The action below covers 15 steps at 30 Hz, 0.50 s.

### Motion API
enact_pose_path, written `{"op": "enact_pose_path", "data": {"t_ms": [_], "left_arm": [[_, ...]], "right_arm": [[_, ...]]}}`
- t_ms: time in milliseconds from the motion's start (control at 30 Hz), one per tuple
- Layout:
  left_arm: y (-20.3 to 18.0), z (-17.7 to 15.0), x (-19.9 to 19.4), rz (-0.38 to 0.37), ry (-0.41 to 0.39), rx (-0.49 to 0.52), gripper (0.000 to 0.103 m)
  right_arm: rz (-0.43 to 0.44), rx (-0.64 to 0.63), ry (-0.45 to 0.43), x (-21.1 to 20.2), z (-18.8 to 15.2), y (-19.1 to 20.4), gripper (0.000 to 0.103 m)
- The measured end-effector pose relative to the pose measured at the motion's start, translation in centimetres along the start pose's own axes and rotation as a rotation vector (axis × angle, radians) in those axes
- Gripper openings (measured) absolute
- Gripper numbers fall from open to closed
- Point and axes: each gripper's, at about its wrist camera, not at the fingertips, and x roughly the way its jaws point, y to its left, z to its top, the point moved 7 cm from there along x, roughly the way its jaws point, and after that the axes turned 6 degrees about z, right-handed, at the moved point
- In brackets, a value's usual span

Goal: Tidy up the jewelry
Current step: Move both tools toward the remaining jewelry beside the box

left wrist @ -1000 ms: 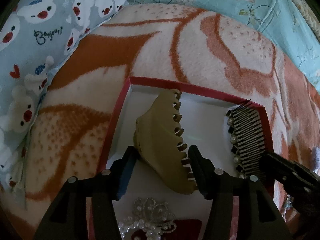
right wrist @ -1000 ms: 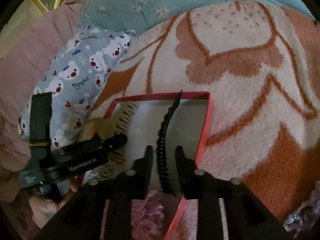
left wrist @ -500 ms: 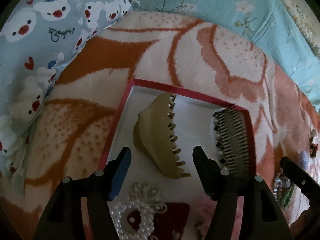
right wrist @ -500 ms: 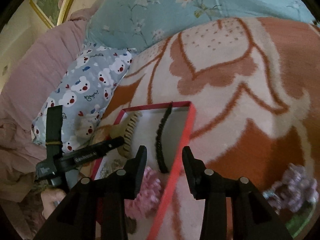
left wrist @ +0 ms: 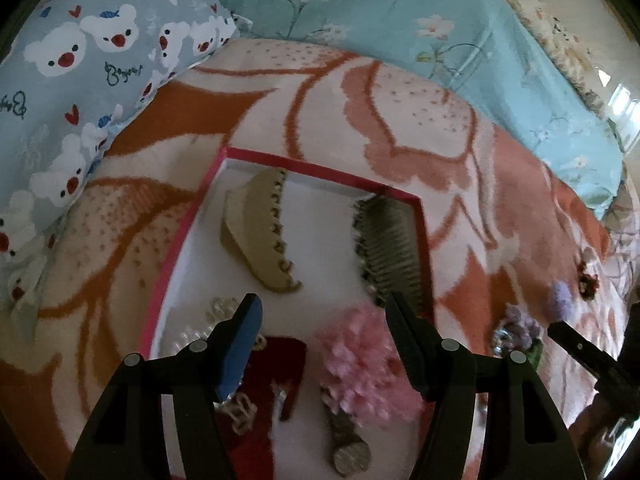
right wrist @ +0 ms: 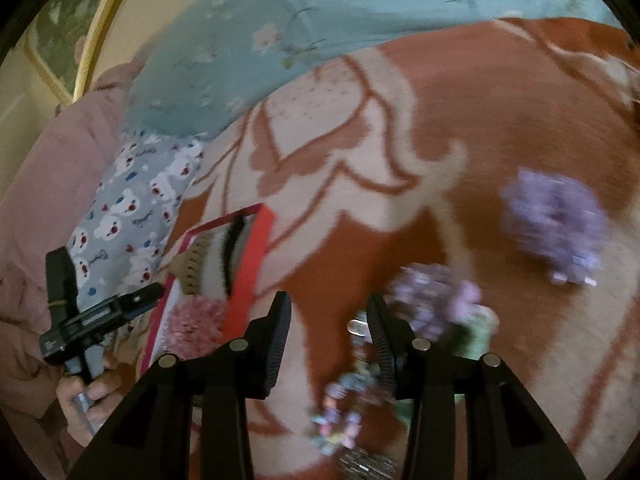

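The right gripper (right wrist: 326, 330) hovers with jaws apart and empty above the blanket (right wrist: 480, 120). Just ahead, touching its right finger, lies a purple flower hair clip (right wrist: 436, 296); a second purple flower (right wrist: 556, 216) lies further off to the right. The petals look soft and light, likely to crush, so the stiffer clip beneath seems the better hold. Off to the left, the left gripper (left wrist: 322, 338), also apart and empty, hangs over the red-rimmed box (left wrist: 176, 248) holding the tan claw clip (left wrist: 252, 240).
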Motion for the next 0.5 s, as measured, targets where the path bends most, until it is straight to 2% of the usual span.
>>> {"op": "enact_pose_path", "data": {"t_ms": [500], "left_arm": [[-6.6, -3.6, -2.5, -0.105, 0.029, 0.096, 0.065]], "right_arm": [[-0.086, 0.091, -0.093, -7.1, -0.6, -6.2, 0.047]]}}
